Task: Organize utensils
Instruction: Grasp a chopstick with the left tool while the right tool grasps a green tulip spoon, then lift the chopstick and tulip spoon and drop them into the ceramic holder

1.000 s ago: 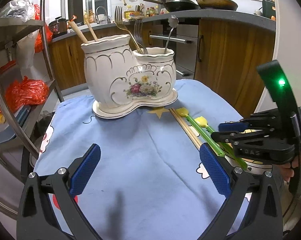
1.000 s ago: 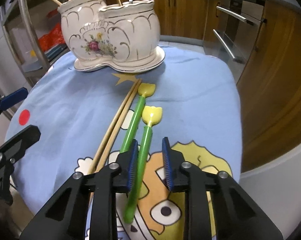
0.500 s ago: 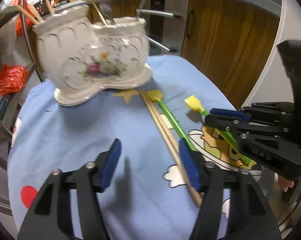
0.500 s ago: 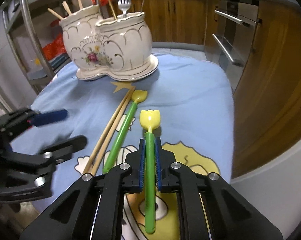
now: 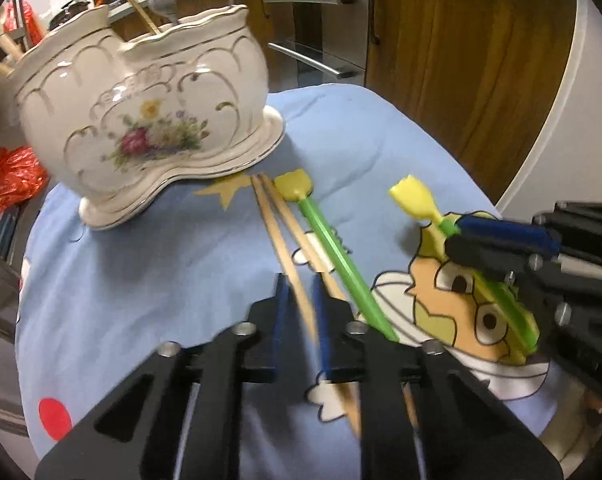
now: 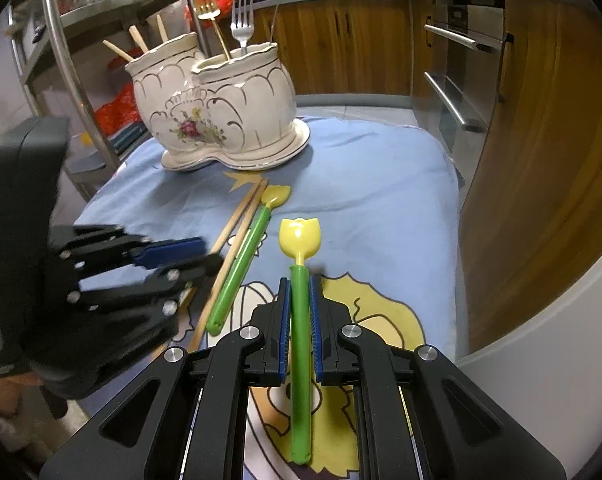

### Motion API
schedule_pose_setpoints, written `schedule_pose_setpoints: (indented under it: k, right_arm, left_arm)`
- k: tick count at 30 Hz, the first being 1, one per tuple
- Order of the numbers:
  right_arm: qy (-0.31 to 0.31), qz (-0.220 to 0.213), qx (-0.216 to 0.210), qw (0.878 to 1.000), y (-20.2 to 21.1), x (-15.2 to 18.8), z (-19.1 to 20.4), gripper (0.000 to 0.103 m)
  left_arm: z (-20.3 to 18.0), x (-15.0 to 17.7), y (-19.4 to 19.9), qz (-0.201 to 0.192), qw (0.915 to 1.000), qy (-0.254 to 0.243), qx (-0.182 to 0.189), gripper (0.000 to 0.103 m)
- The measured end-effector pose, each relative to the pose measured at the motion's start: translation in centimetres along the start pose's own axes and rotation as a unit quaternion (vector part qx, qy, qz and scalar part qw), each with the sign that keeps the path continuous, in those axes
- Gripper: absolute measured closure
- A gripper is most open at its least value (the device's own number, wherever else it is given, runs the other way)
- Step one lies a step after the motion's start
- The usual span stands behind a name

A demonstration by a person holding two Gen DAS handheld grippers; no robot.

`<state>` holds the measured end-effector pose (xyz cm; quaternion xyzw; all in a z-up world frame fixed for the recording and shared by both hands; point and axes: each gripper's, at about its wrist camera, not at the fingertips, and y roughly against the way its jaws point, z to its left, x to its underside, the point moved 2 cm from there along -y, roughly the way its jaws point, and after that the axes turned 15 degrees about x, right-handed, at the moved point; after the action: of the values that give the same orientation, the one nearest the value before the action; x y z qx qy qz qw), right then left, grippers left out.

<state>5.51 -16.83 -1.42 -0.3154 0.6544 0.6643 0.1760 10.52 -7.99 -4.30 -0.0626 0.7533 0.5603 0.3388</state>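
A white flowered ceramic holder (image 5: 141,120) (image 6: 221,112) with forks and wooden sticks in it stands at the back of the blue cloth. In front lie two wooden chopsticks (image 5: 277,224) (image 6: 241,212) and a green utensil with a yellow head (image 5: 333,248) (image 6: 241,264). My left gripper (image 5: 299,292) (image 6: 211,254) is low over the chopsticks, its jaws closing tight on one of them. My right gripper (image 6: 299,284) (image 5: 453,234) is shut on the shaft of a second green utensil (image 6: 299,320), whose yellow head (image 5: 413,200) points towards the holder.
The blue cartoon cloth (image 6: 381,184) covers a small round table that drops off close on the right. A metal rack (image 6: 61,64) with red bags stands to the left. Wooden cabinets and oven handles (image 6: 449,96) lie behind and to the right.
My left gripper came down over the chopsticks and its jaws went from wide open to closed around one. My right gripper shut on the green utensil and has kept hold of it.
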Motion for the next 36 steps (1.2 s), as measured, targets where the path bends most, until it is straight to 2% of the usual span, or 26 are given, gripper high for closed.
schedule_pose_setpoints:
  k: [4, 10, 13, 20, 25, 29, 33, 36]
  right_arm:
    - [0.009, 0.001, -0.002, 1.0, 0.1, 0.3, 0.1, 0.093]
    - [0.031, 0.008, -0.008, 0.999, 0.0, 0.4, 0.4, 0.093]
    - [0.034, 0.005, -0.011, 0.999, 0.1, 0.4, 0.6, 0.093]
    - [0.043, 0.003, -0.011, 0.999, 0.4, 0.3, 1.5, 0.093]
    - [0.04, -0.024, -0.027, 0.999, 1.6, -0.3, 1.6, 0.093]
    - [0.031, -0.059, -0.033, 0.997, 2.8, -1.2, 1.5, 0.093]
    - [0.01, -0.111, -0.048, 0.993, 4.4, -2.9, 1.3, 0.093]
    - [-0.003, -0.145, -0.055, 0.988, 5.3, -4.3, 1.3, 0.093]
  left_arm:
    - [0.1, 0.4, 0.5, 0.009, 0.9997, -0.02, 0.008, 0.095]
    - [1.2, 2.9, 3.1, 0.039, 0.9976, -0.056, 0.008, 0.097]
    - [2.1, 4.3, 4.3, 0.049, 0.9972, -0.057, 0.007, 0.097]
    - [2.7, 4.0, 3.8, 0.047, 0.998, -0.043, 0.006, 0.095]
    - [2.8, 4.2, 3.8, 0.034, 0.9984, -0.046, 0.006, 0.097]
    - [3.2, 3.9, 5.2, -0.007, 0.9988, -0.044, 0.021, 0.097]
    - [3.6, 3.1, 8.8, -0.089, 0.9939, -0.049, 0.042, 0.097]
    - [4.3, 1.9, 11.7, -0.157, 0.9852, -0.057, 0.039, 0.097]
